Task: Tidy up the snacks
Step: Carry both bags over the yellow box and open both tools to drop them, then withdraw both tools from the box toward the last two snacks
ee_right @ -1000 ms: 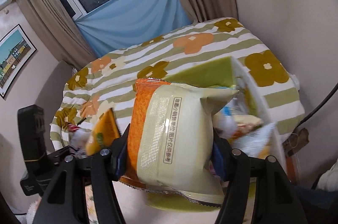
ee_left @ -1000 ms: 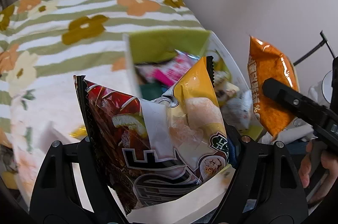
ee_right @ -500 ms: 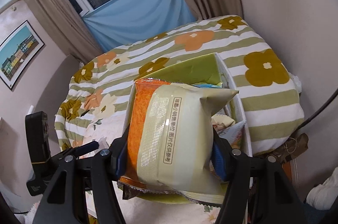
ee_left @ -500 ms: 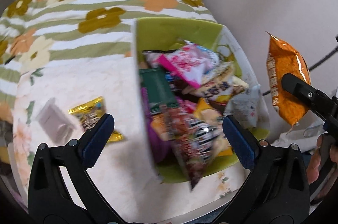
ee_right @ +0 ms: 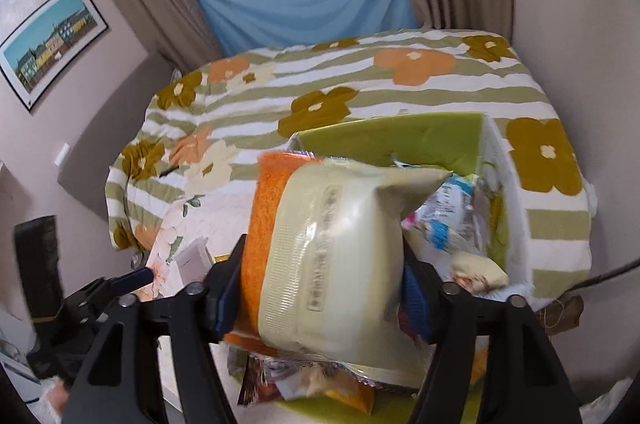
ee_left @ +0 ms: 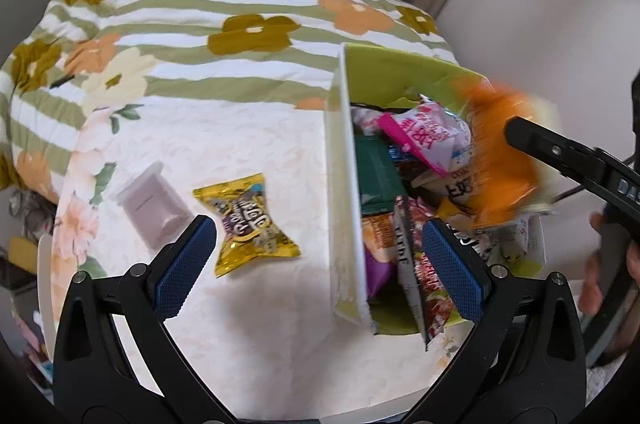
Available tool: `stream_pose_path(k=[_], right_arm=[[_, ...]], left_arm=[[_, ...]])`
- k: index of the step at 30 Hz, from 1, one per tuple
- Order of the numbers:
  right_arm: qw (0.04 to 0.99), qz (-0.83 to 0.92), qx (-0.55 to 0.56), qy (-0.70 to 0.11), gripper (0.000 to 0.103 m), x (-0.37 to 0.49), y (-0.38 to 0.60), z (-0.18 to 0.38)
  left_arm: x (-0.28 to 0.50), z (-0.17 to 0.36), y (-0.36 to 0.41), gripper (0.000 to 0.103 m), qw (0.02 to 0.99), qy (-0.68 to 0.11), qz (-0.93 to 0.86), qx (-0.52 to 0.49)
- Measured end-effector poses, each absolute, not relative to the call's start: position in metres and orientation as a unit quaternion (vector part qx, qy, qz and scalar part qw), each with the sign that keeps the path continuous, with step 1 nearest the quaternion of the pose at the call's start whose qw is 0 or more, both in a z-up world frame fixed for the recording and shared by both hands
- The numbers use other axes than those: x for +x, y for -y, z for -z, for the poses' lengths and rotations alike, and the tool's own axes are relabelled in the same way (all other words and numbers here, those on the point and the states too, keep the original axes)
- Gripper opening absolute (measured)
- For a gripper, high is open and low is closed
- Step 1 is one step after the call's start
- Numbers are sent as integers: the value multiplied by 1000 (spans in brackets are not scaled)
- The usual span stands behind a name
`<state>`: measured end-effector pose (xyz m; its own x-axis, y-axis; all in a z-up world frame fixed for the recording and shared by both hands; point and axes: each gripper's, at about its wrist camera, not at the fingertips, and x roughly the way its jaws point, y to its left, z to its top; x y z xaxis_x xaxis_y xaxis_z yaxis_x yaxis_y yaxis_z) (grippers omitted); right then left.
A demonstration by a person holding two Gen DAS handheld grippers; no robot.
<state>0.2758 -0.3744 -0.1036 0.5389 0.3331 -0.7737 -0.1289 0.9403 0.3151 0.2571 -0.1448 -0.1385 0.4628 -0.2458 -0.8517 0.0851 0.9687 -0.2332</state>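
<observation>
Left tongs (ee_left: pixel 320 252): blue textured pads spread wide, nothing between them, above the pale floral counter (ee_left: pixel 248 324). Right tongs (ee_right: pixel 320 288): clamped on a puffy orange-and-cream foil snack bag (ee_right: pixel 320 248), motion-blurred, over the lime-green box with white walls (ee_left: pixel 346 184). Box is crammed with crinkly snack packets. Gold foil candy packet (ee_left: pixel 246 224) and small lilac carton (ee_left: pixel 154 202) lie on the counter left of the box.

Left gripper (ee_left: pixel 318 248): jaws spread wide, nothing between the blue pads, lower centre of frame. Right gripper (ee_right: pixel 320 288): jaws clamped on an orange bag (ee_right: pixel 320 256), lower centre of frame
</observation>
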Motion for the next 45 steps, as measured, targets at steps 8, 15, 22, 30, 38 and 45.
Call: stream_pose_path(k=[8,15,22,30,38,45], right_arm=[[880,-137,76,-448,101,275,364,111],[889,-124,63,-437,101,267,369,108],[888,-121,69,-438,101,259,374,95],[904,-105,50,-412,102,233,346,68],[921,-77,63,-377,102,202,295,45],[920,-69,74,-380,102,192,235,53]], left_arm=[[246,144,129,102,856,-509,62,-66],[240,138,129,102,859,-504,66,-61],[231,120,120,102,866,-492,67,-58],[219,102,74,102,877,-470,78,-63],[214,93,-9,102,880,-464,81,-62],[224,110,-65,102,865,-489,103,-47]])
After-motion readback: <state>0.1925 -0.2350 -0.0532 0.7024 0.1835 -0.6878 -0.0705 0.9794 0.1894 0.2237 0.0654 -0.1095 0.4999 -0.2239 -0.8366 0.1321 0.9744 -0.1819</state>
